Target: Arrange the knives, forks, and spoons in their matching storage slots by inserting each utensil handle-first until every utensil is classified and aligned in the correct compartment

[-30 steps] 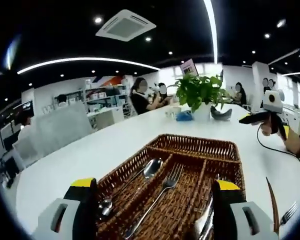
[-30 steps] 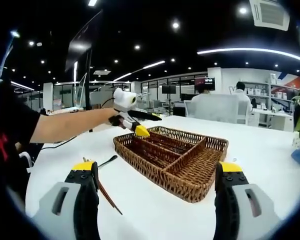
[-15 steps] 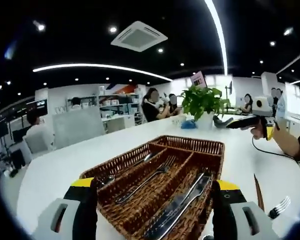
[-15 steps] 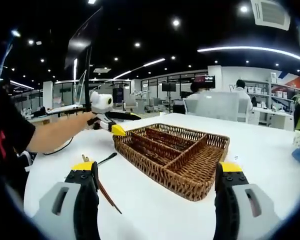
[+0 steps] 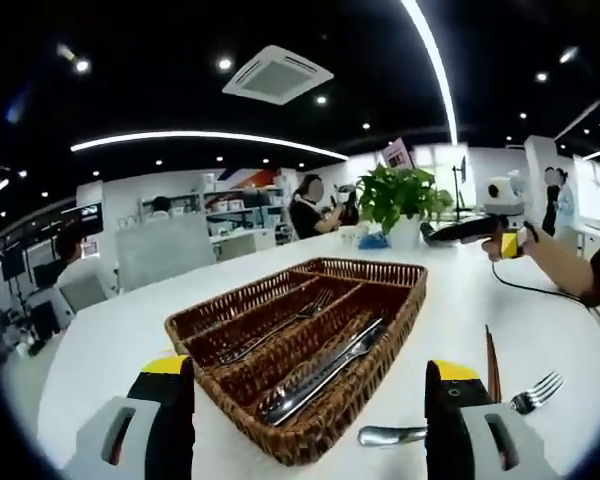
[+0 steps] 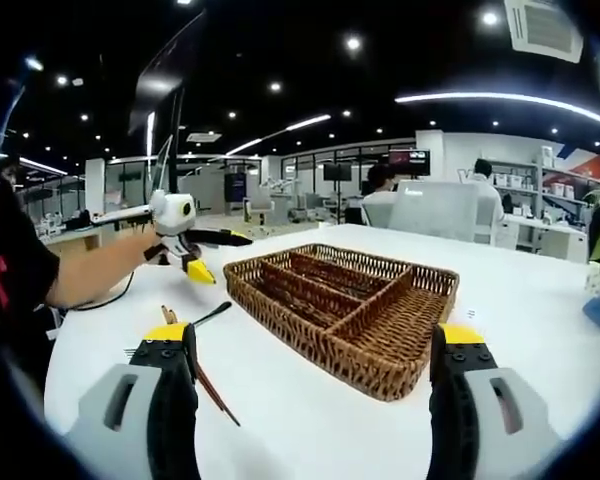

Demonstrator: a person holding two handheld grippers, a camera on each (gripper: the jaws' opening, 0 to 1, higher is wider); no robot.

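Wicker tray (image 5: pixel 310 330) holds fork (image 5: pixel 280 325), knives (image 5: pixel 325 365); both grippers spread, empty.

I see a brown woven tray (image 5: pixel 404 291) with forks (image 5: pixel 280 325) and knives (image 5: pixel 325 365) lying inside. One fork (image 5: pixel 536 391) and a spoon (image 5: pixel 390 435) lie on the table beside it.

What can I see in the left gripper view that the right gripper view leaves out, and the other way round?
Left gripper view: cutlery lying in the wicker tray, a fork on the table, a potted plant, and the right gripper held up. Right gripper view: the left gripper raised beside the tray, which is seen side-on so its contents are hidden. Both share the tray, the white table and brown chopsticks.
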